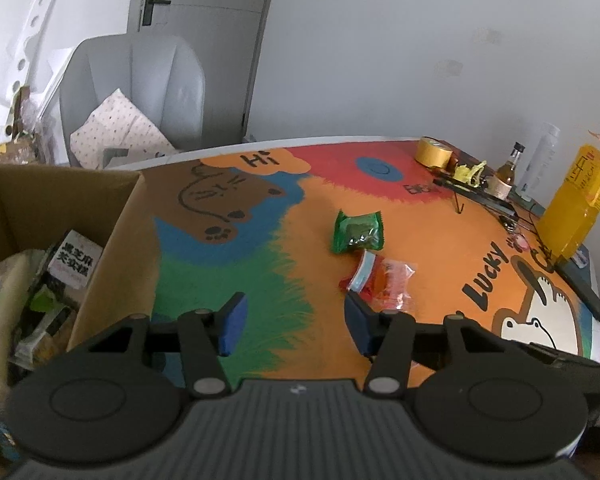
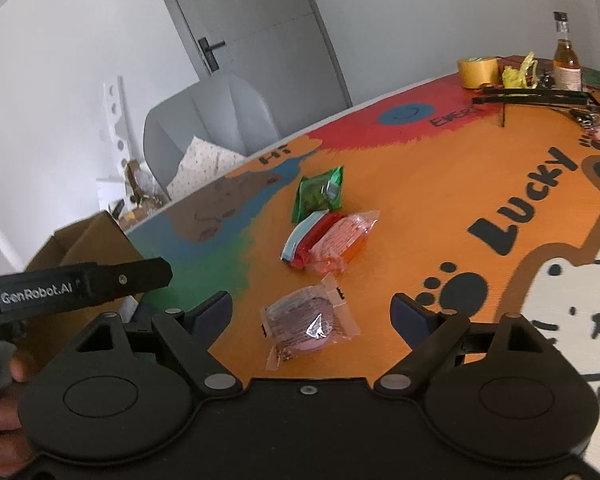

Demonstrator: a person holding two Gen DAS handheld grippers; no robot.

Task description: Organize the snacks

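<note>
Cardboard box at bench edge already holds packets. Loose on bench: green packet, orange packet, small clear pouch; light, crinkly, slippery, best pinched across middle. Left gripper part-open, empty; right gripper wide, straddling pouch, not gripping.

Both grippers are chunky matte black plastic: the left gripper and right gripper each have blue pads, silver pivot pins, round side discs and a ribbed grey centre. One arm reads "GenRobot.AI" in white.
</note>
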